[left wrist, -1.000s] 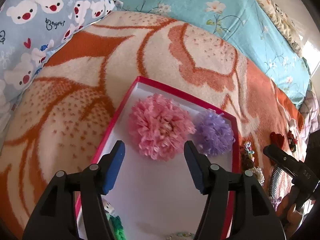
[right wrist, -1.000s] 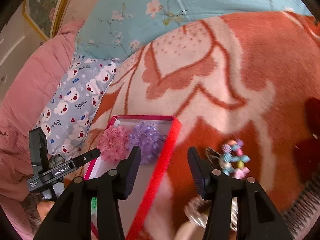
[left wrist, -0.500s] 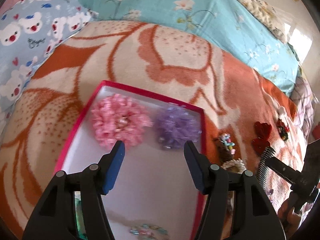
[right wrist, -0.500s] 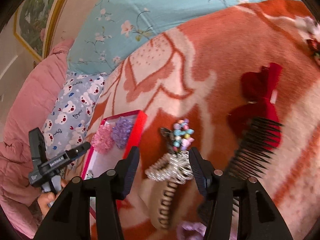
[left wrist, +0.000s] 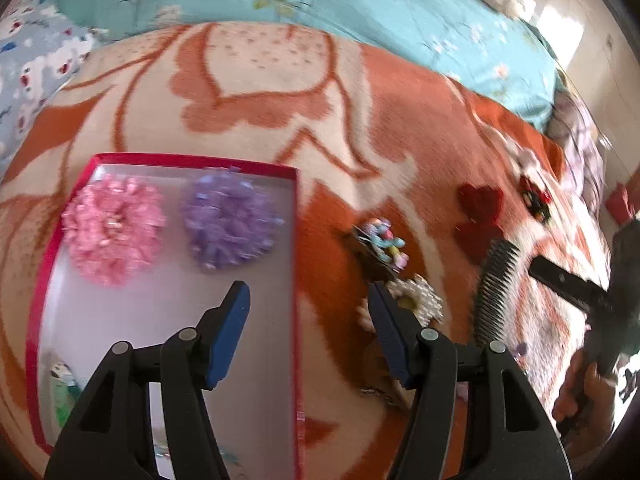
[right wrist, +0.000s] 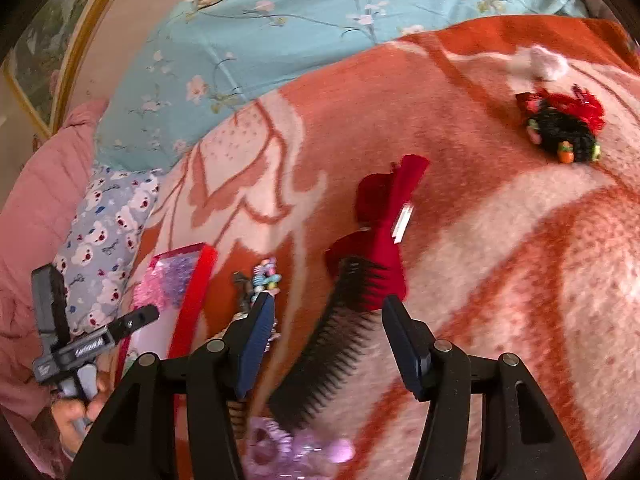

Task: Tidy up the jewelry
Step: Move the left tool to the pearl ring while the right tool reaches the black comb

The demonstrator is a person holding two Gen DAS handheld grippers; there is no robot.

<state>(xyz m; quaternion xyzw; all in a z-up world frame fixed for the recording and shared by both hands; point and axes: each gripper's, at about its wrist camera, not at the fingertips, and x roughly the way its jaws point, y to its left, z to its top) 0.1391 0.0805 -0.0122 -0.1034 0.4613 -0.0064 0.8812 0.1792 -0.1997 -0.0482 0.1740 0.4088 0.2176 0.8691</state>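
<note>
Hovering over the orange blanket [left wrist: 280, 80], the left gripper [left wrist: 310, 320] has its jaws apart and empty, straddling the right rim of the red box [left wrist: 297, 280]; a pink flower [left wrist: 114, 228] and purple flower [left wrist: 228, 220] lie inside at its 11 o'clock. The right gripper [right wrist: 328, 340], jaws spread and holding nothing, frames the black comb [right wrist: 336, 340], with the red bow [right wrist: 380, 240] at 12 o'clock.
</note>
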